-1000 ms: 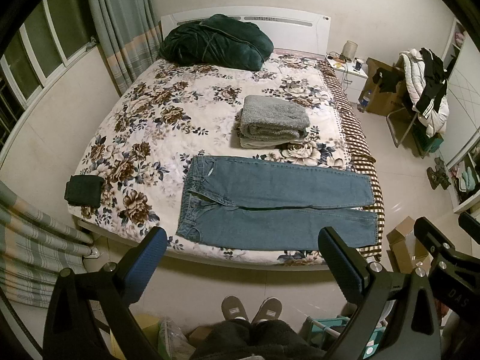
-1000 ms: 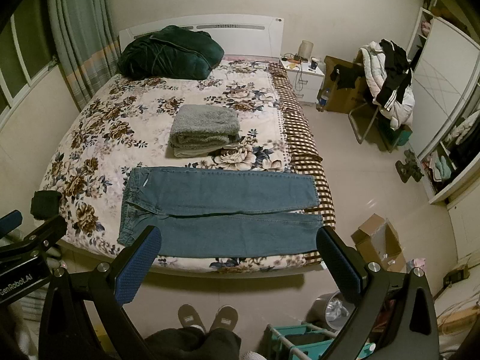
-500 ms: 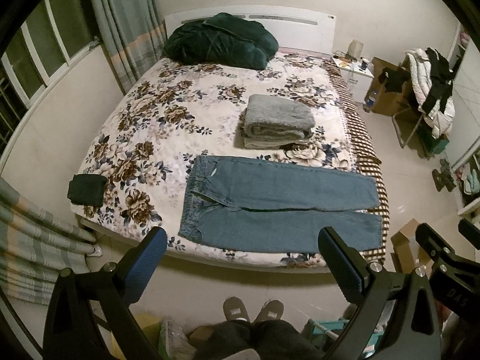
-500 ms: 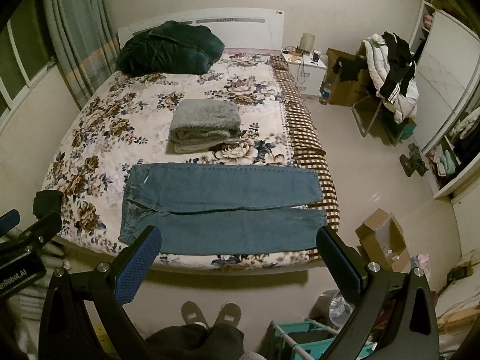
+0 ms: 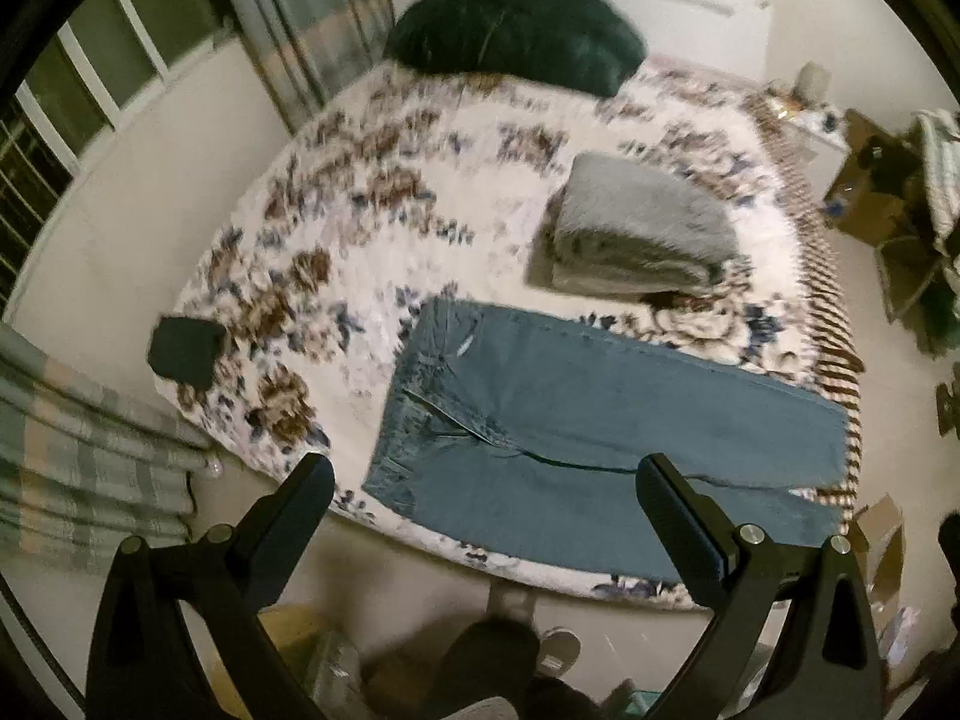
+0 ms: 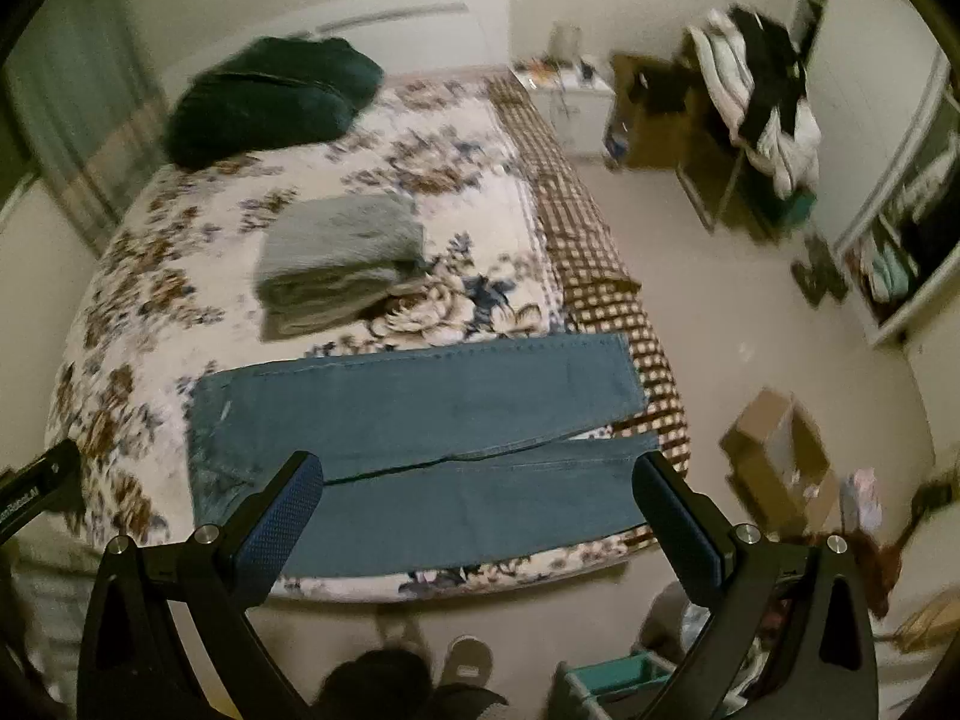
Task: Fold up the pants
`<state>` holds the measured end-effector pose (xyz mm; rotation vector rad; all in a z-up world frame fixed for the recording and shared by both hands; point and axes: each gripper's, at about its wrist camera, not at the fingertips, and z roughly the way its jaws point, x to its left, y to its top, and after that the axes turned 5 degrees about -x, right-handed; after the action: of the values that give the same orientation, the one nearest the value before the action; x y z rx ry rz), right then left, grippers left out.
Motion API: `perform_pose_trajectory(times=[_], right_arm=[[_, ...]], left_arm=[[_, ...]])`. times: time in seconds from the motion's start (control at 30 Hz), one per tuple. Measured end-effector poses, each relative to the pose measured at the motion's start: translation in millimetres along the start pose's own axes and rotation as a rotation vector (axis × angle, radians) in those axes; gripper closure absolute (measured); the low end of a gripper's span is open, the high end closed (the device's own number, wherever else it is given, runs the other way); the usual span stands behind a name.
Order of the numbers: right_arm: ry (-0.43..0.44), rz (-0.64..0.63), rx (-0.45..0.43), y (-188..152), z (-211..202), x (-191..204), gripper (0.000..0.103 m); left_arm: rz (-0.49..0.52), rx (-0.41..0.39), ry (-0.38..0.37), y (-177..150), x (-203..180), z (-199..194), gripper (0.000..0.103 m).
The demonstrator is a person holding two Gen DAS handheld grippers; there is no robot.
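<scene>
Floral bed (image 5: 336, 276) holds flat jeans (image 5: 576, 420) beside a grey blanket (image 5: 648, 234); both claws spread, empty.

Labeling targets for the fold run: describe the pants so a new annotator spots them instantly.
Start at the bed with the floral cover. Along its near edge lie the jeans, spread flat, waistband left, legs running right. They are the only blue denim; the grey folded blanket sits just beyond them.

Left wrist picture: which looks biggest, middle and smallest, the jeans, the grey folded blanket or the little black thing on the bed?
1. Jeans, biggest, though nearest the camera.
2. Grey folded blanket.
3. Little black thing, plainly smallest.
</scene>
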<state>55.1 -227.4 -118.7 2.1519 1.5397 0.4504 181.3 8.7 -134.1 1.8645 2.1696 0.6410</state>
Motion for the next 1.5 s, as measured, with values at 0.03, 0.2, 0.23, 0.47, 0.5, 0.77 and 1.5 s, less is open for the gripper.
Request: perform_pose_trajectory(times=[0.03,0.2,0.23,0.47,0.5,0.77,1.5], right_arm=[[-0.01,0.033,0.028,9.5,28.1,-3.0,0.0],[-0.051,0.232,0.169,45.4,187.4,-26.0,0.0],[-0.062,0.276,0.195,50.1,217.7,-32.0,0.0],[-0.123,0.562,0.378,55.2,425.5,-86.7,0.0],[-0.132,0.594,0.395,55.1,452.1,-94.8,0.0],[-0.214,0.709,0.45,49.7,568.7,-122.1,0.0],[-0.183,0.69,0.308,48.0,540.9,-121.6,0.098]], left_arm=[[-0.015,0.032,0.004,8.7,-2.7,23.7,0.0],[-0.109,0.228,0.028,47.1,-16.6,156.9,0.0],[-0.145,0.268,0.024,56.4,-17.6,192.1,0.0],[-0.37,0.475,0.065,86.6,-12.7,372.3,0.0],[-0.399,0.498,0.072,89.6,-12.0,397.7,0.0],[-0.487,0.607,0.172,89.4,-9.2,511.9,0.0],[-0.485,0.267,0.02,68.0,-42.0,304.5,0.073]])
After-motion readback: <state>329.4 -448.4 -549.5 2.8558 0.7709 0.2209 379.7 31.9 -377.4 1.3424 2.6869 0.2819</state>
